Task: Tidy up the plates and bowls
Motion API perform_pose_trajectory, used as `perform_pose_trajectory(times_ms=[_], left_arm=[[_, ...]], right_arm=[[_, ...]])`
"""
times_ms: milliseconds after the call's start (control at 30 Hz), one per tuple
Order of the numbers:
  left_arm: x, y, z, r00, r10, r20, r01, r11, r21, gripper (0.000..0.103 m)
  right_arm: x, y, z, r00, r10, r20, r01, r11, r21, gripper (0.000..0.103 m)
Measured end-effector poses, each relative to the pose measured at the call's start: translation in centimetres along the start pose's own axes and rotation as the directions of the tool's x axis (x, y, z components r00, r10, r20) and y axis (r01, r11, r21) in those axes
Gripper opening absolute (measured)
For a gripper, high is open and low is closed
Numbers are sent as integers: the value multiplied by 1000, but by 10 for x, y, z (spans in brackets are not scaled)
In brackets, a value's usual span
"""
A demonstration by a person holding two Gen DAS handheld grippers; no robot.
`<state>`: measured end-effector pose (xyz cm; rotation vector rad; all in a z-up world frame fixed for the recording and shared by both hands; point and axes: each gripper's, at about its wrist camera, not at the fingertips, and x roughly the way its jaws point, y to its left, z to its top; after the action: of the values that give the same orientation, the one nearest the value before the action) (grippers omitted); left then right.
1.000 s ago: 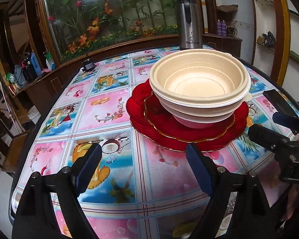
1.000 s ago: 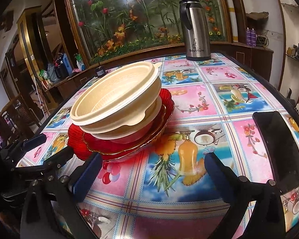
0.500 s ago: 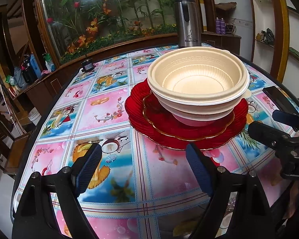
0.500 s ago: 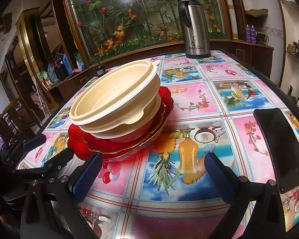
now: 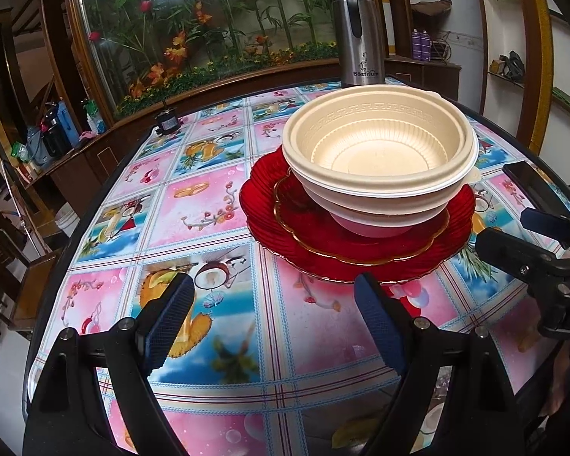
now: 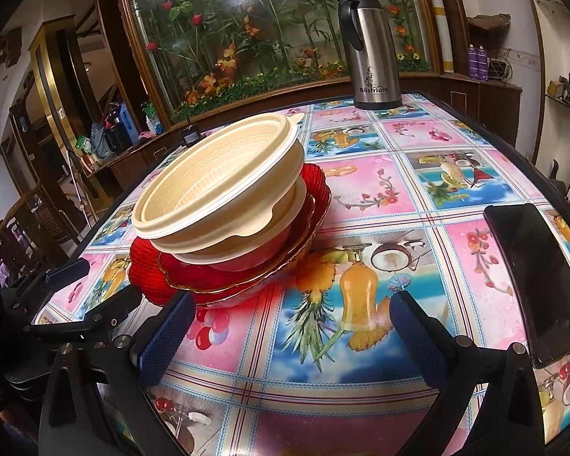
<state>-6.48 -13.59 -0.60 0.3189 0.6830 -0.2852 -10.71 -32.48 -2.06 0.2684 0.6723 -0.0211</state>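
A stack stands on the table: cream bowls (image 5: pixel 380 152) nested on a pink bowl (image 5: pixel 368 226), on a gold-rimmed red plate (image 5: pixel 323 235), on a larger red plate (image 5: pixel 258 205). In the right wrist view the cream bowls (image 6: pixel 216 186) sit on the red plates (image 6: pixel 178 277) at left. My left gripper (image 5: pixel 273 323) is open and empty, just short of the stack's near edge. My right gripper (image 6: pixel 288 326) is open and empty, to the right of the stack. The right gripper also shows at the right edge of the left wrist view (image 5: pixel 532 243).
A steel thermos (image 6: pixel 368 49) stands at the table's far edge. A black phone (image 6: pixel 535 281) lies flat on the right side of the table. A small black object (image 5: pixel 166 123) sits at the far left edge. The tablecloth (image 5: pixel 193 205) is patterned pink and blue.
Both grippers stay open and empty. The stack looks slightly closer in both views; otherwise nothing has moved.
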Motion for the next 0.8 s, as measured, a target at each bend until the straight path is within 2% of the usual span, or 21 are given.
perform_pose_trajectory(times_ms=[800], left_arm=[[-1,2,-1,1000,18,0,-18,1000,0,87]], right_arm=[[-2,2,-2,1000,1,7,-1,1000,3,103]])
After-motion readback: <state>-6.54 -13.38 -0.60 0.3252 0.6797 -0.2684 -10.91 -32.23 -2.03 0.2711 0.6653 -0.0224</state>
